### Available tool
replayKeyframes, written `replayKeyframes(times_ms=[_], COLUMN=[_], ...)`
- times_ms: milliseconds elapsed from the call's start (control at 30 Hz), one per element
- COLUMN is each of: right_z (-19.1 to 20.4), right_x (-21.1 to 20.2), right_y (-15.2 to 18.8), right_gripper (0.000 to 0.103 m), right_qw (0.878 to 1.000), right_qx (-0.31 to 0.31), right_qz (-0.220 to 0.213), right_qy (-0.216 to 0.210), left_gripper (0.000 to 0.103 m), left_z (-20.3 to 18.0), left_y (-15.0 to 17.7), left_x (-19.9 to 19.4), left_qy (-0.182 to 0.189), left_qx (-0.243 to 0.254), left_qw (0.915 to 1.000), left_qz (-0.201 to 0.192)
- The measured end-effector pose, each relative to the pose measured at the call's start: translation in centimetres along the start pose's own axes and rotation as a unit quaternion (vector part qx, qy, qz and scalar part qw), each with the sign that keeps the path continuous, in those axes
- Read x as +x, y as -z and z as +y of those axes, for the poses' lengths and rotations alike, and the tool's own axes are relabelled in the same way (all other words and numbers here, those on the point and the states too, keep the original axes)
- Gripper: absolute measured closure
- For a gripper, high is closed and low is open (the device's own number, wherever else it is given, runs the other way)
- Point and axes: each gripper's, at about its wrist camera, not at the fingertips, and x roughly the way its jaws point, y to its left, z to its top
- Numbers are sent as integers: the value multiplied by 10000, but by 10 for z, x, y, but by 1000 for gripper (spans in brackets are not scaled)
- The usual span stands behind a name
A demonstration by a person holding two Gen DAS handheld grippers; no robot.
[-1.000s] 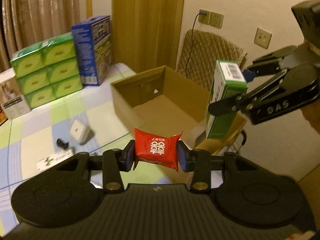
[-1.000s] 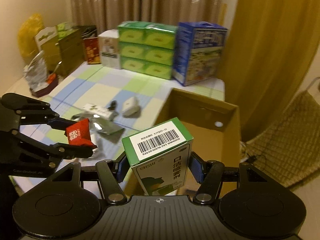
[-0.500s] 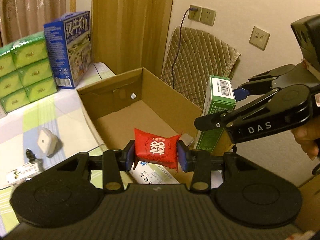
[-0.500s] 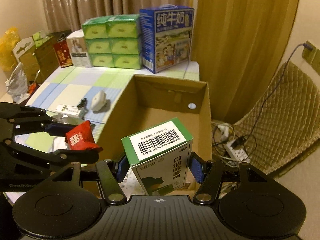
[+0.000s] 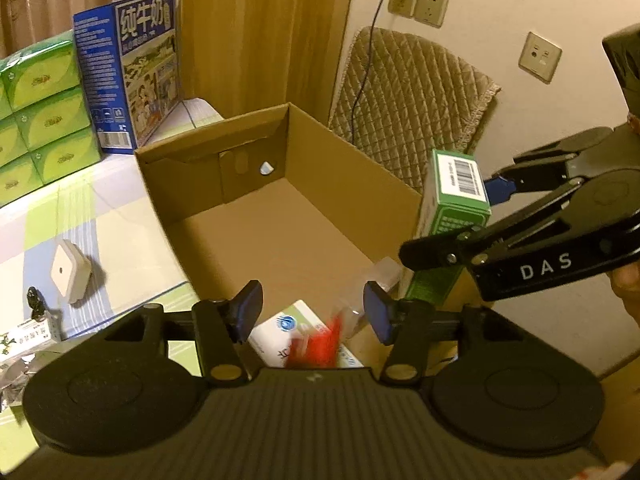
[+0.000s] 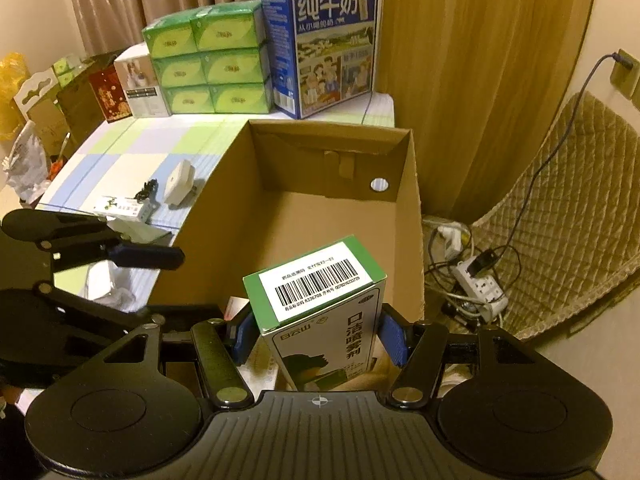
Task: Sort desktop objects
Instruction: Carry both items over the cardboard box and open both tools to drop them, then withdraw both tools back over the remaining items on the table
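Landmark is the cardboard box (image 6: 336,216): open top, mostly bare floor, standing against the edge of the counter (image 6: 132,152), so it reads as the drop target for sorting.

Behind the box, at the counter's far end: blue milk carton case (image 6: 324,40), beside it the stack of green tissue packs (image 6: 208,60). Look like stock, probably not part of the sort.

Right gripper (image 6: 316,336) hangs over the box's near-right corner, jaws clamped on the green spray box (image 6: 320,312), held upright with the barcode end up. In the left wrist view the same green box sits just inside the right wall. Held above the opening, so release should land it inside; not let go yet.

Left gripper (image 5: 312,312) hovers over the box's near edge, jaws apart, nothing between them. Directly below, a red packet (image 5: 316,344) shows as a motion-blurred smear above a white carton (image 5: 288,328) lying on the box floor. My read: it's dropping into the box. Can't tell if it has landed.

Left of the box, on the counter: white adapter (image 6: 180,188), a small black item (image 6: 146,192) just beside it, and a small white-green packet (image 6: 120,210) nearer the front edge. Likely next picks for the free left gripper.

Risk: the spray box is tall, so it may topple onto the packet when released.
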Motion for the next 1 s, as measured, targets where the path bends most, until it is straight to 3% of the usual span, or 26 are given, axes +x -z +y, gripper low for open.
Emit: replayKeyframes(times_ms=[367,500,1000], right_z=[6,7,25], right_x=[21,18,-11], right_y=[-6,-10,-4], right_gripper=[43,30,24], right_qw=[9997,9996,9988], right_qx=[36,215,234], right_qz=[207,-41,-421], right_qy=[-136,-202,-40], left_gripper=[46,44,36], left_z=[29,37,61], left_y=[10,15,49], left_x=[-16,-21,-61], left_qy=[-230,-298,-533], left_qx=[-225,-298,-625], left_qw=[9994,9990,9962], left_qz=[-134,-161,-270])
